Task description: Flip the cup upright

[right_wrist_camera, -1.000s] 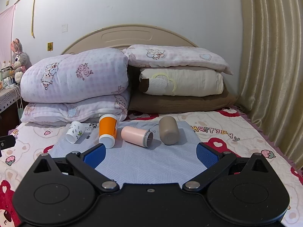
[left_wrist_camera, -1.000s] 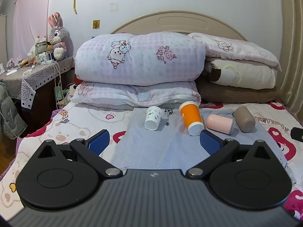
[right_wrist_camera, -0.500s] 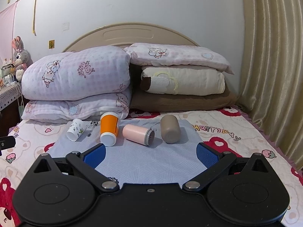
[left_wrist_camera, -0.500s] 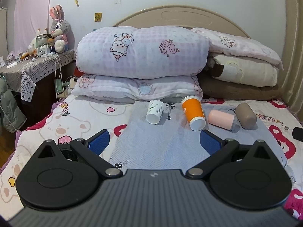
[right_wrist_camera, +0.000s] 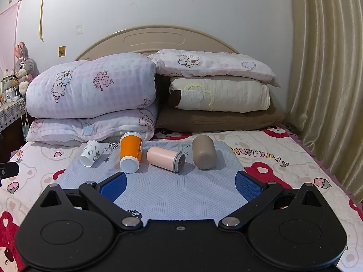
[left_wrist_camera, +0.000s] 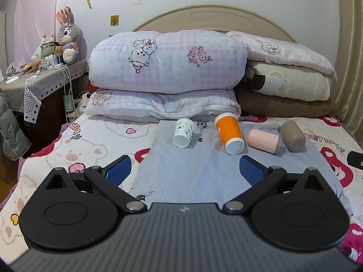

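Note:
Several cups lie on their sides on a grey-blue mat [left_wrist_camera: 192, 172] on the bed: a small white patterned cup [left_wrist_camera: 183, 132], an orange cup with white ends [left_wrist_camera: 229, 133], a pink cup [left_wrist_camera: 264, 141] and a taupe cup [left_wrist_camera: 293, 132]. The same cups show in the right wrist view: white [right_wrist_camera: 90, 153], orange [right_wrist_camera: 131, 151], pink [right_wrist_camera: 165, 158], taupe [right_wrist_camera: 203, 152], on the mat [right_wrist_camera: 181, 192]. My left gripper [left_wrist_camera: 185, 171] is open and empty, short of the cups. My right gripper [right_wrist_camera: 180, 185] is open and empty, also short of them.
Stacked pillows and folded quilts [left_wrist_camera: 165, 68] lie behind the cups against the headboard. A cluttered side table [left_wrist_camera: 43, 77] with a plush rabbit stands at the left. Curtains [right_wrist_camera: 326, 68] hang at the right. The other gripper's tip shows at each view's edge [left_wrist_camera: 355, 159] [right_wrist_camera: 9, 170].
Both grippers have moved forward a little toward the cups and tilted down; the cups sit slightly lower and larger in view. No cup has moved. Jaws stay open.

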